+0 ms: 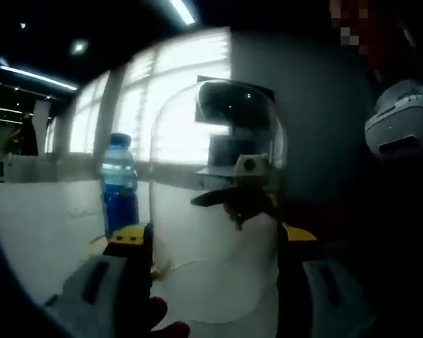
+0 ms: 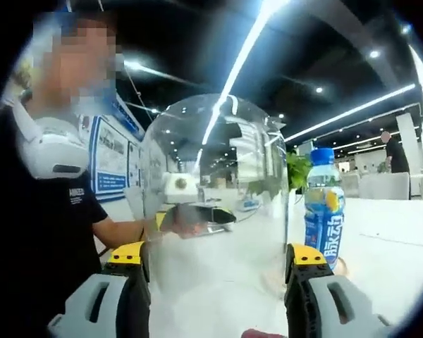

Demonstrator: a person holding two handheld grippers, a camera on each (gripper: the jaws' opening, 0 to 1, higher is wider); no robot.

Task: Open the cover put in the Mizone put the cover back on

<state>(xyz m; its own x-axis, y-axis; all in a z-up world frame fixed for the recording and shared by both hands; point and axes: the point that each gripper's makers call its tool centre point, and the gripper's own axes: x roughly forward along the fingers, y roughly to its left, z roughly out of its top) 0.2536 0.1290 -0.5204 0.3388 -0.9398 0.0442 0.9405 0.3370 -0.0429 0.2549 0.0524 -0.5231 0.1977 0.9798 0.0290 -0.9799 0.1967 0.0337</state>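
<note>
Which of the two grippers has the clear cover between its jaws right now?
Both do. The left gripper and the right gripper each straddle the clear dome cover, from opposite sides. The Mizone bottle stands free beside it.

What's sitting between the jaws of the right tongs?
In the right gripper view, a clear dome cover stands between the jaws of the right tongs. The Mizone bottle stands on the white table, outside them.
</note>
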